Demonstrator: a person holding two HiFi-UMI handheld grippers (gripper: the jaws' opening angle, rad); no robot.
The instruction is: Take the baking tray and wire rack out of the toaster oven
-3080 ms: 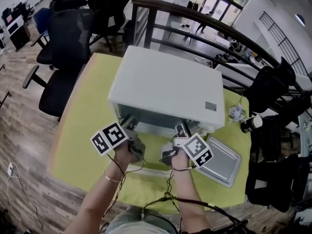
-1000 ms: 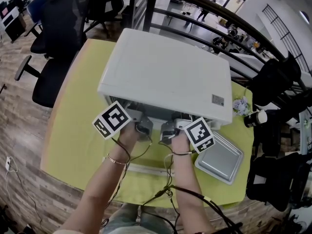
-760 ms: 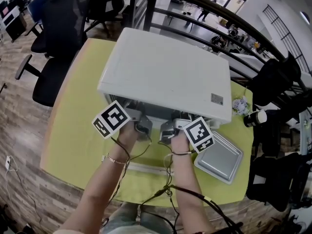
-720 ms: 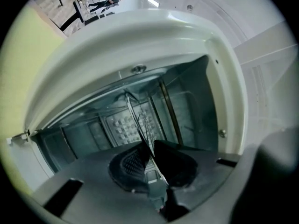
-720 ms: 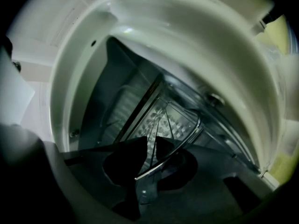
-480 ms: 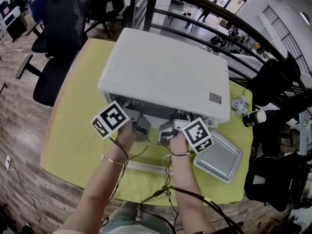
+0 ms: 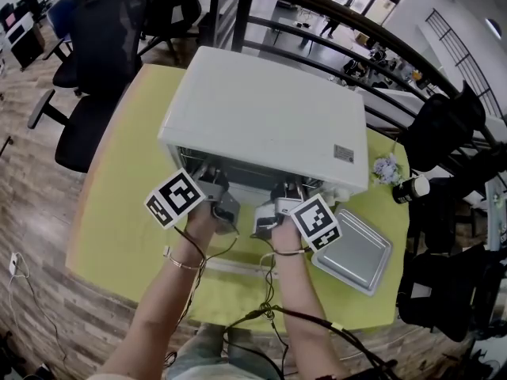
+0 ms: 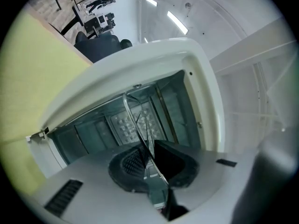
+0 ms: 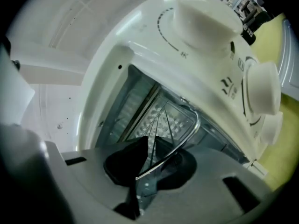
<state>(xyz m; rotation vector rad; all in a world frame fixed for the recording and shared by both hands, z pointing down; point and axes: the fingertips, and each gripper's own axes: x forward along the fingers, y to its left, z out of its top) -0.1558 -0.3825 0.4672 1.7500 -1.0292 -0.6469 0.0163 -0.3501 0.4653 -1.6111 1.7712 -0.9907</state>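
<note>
We hold both grippers at the front opening of the white toaster oven (image 7: 265, 125), which stands in the middle of the head view on a yellow-green table (image 7: 119, 212). The left gripper (image 7: 215, 190) reaches into the left half of the opening and the right gripper (image 7: 279, 196) into the right half, their marker cubes side by side just below the oven's front edge. In the left gripper view, the jaws are clenched on the front rod of the wire rack (image 8: 136, 113), and the thin wire runs up from between the dark pads toward the centre of the frame. In the right gripper view, the jaws likewise grasp the rack's rim, whose rounded corner curves up to the right of the pads. From both grips, the rack's bars reach back into the grey cavity, over the dimpled rear wall, so the rack sits in the oven with its front edge at the mouth. The oven's white knobs (image 9: 205, 15) fill the upper right of the right gripper view. The silver baking tray (image 7: 354, 252) lies flat on the table at the lower right of the head view, just beside the right gripper's cube and clear of the oven. Black office chairs (image 7: 103, 70) stand on the wooden floor at the upper left.
</note>
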